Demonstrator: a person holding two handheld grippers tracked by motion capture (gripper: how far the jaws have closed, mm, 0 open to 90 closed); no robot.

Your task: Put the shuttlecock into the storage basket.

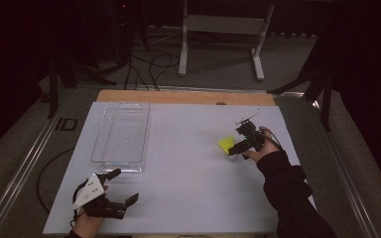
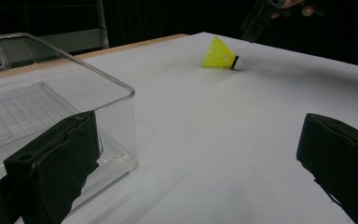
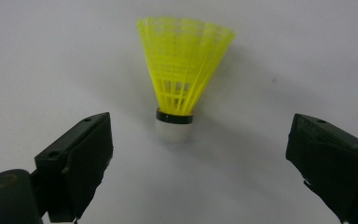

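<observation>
Item: yellow shuttlecock (image 3: 182,74), lying on its side on the white table (image 1: 188,163), right of centre in the high view, well apart from the clear bin (image 1: 121,136) at upper left of the tabletop. White cork tip points toward your right claw; the mesh skirt fans away toward the top of the right gripper view.

Right claw (image 1: 242,145): jaws wide apart, empty, one on each side of the lower frame, with the cork just ahead of the gap and a little left of its middle.

Left claw (image 1: 124,187): jaws apart, empty, low left in the high view, just beside the near corner of the bin.

Step in hand, as judged: closing on the shuttlecock.
- Ease forward until the cork and its black band sit between the jaws.
- Shift slightly left in the right gripper view so the cork centres.
- Clamp on the cork or the band, not the skirt; the mesh looks likely to flex and slip.
- Keep the jaw tips just above the table so they do not nudge the piece and roll it.

Hard to make out:
- The height of the right claw above the table.
- The underside of the skirt.
- The bin's left part, cut off in the left gripper view.
- The surroundings beyond the table, dark.
</observation>
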